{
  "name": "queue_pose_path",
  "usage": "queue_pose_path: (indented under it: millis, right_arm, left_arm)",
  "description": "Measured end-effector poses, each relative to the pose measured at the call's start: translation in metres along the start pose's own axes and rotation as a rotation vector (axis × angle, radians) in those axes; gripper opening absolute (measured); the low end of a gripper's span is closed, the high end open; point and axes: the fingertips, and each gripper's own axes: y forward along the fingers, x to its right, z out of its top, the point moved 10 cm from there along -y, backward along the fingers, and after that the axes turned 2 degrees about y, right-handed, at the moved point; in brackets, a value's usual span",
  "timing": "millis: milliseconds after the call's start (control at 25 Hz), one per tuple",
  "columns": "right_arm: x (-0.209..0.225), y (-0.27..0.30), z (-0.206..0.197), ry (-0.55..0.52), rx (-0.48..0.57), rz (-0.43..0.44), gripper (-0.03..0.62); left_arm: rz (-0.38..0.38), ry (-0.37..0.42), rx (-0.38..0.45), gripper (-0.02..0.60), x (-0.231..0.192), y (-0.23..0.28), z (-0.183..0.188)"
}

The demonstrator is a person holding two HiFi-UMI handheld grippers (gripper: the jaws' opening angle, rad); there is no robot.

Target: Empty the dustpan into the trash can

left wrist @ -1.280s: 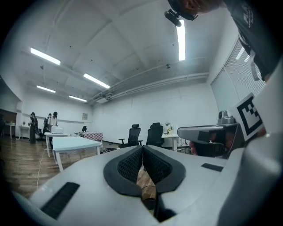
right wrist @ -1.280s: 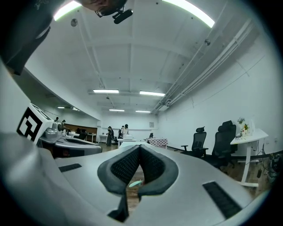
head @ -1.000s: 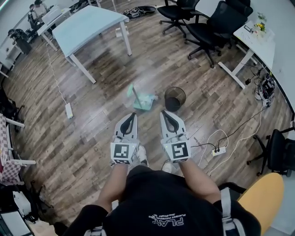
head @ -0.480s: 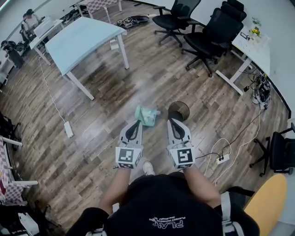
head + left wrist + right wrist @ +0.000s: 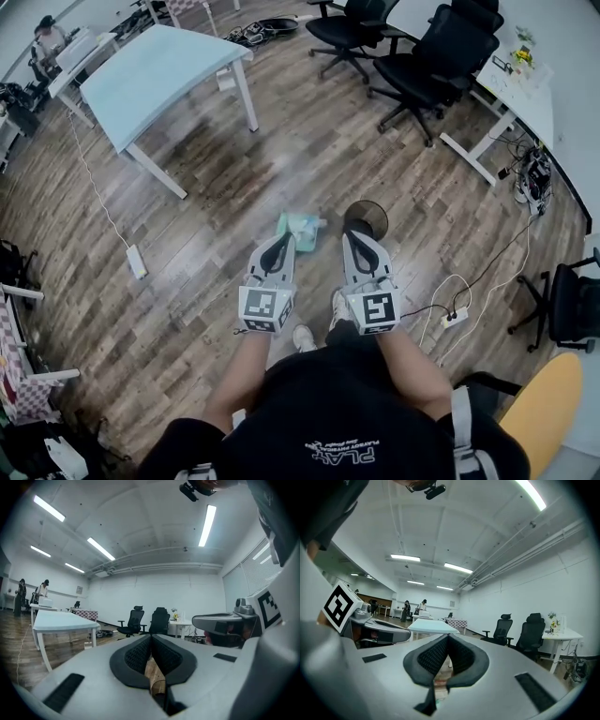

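A teal dustpan (image 5: 302, 228) lies on the wood floor, with a round black trash can (image 5: 367, 215) just to its right. My left gripper (image 5: 280, 238) is held level with its tip close over the dustpan's near edge, shut and holding nothing. The right gripper (image 5: 352, 235) is beside it, its tip at the near rim of the trash can, also shut and empty. In the left gripper view the closed left gripper (image 5: 151, 637) points across the room; in the right gripper view the right gripper (image 5: 447, 637) does the same. Both gripper bodies hide the dustpan and the can there.
A light-blue table (image 5: 155, 70) stands at the far left and black office chairs (image 5: 441, 56) at the far right, beside a white desk (image 5: 511, 94). Power strips with cables lie at the left (image 5: 137, 262) and right (image 5: 452, 317). My shoes (image 5: 302, 337) are below the grippers.
Both grippers and the person have moved forward across the floor. The dustpan and trash can now sit right at the gripper tips. Both grippers stay shut.
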Motion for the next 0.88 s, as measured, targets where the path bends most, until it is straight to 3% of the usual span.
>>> queue_pose_path:
  millis: [880]
  right_arm:
    - [0.112, 0.133, -0.075, 0.127, -0.102, 0.178, 0.015]
  left_arm:
    - [0.156, -0.064, -0.246, 0.023, -0.048, 0.130, -0.062]
